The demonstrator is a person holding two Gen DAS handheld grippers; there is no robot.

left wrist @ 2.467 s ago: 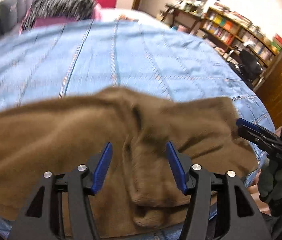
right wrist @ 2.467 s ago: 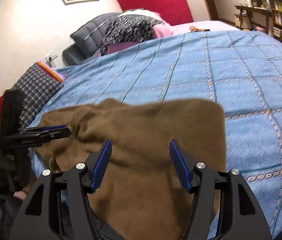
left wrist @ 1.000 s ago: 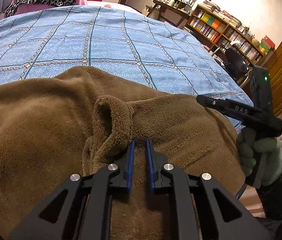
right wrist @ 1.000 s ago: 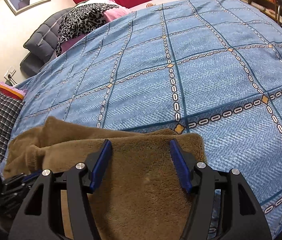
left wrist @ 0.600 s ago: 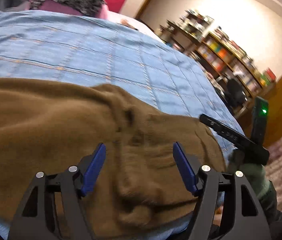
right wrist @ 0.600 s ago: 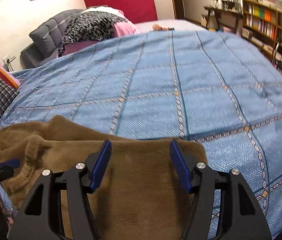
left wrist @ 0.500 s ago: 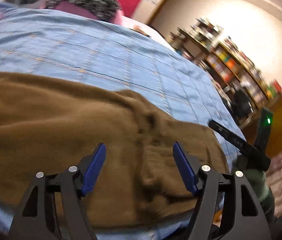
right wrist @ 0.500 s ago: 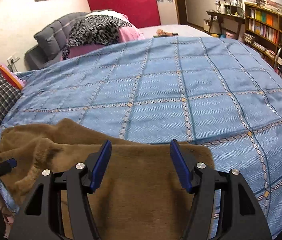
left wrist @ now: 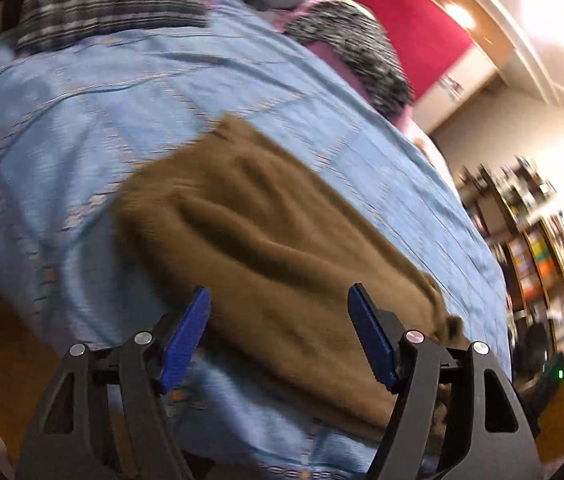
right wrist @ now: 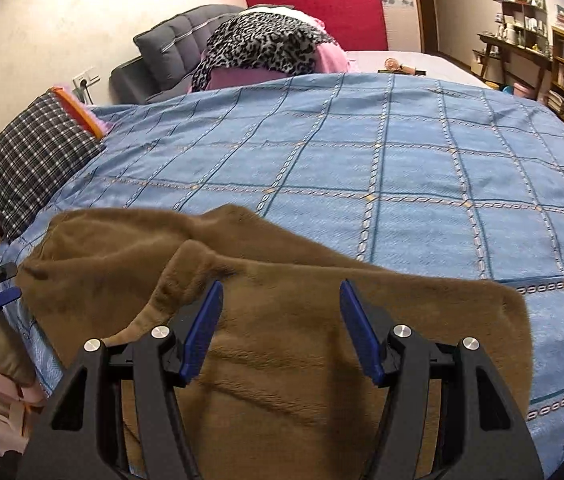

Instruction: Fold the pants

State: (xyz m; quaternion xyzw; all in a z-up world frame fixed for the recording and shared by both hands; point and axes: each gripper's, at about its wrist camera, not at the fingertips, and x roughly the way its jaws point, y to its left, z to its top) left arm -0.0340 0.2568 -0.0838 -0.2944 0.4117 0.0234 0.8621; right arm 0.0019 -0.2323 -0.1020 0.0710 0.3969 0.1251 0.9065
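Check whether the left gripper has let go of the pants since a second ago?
Yes. The left gripper, then pinched shut on a fold of the brown pants, has just been opening and now holds nothing, pulled back over the blue bedspread.

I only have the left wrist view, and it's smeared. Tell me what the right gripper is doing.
Observer: The right gripper hangs over the brown pants with its jaws open and no cloth pinched.
Operator: Report how the pants lie at that end.
Observer: Their right edge lies flat on the blue bedspread. Toward the left, a top layer ends in a raised ridge.
Operator: Now describe my left gripper from outside.
Observer: The left gripper sits just off the pants' left end. Its jaws have just been opening, with nothing between them.
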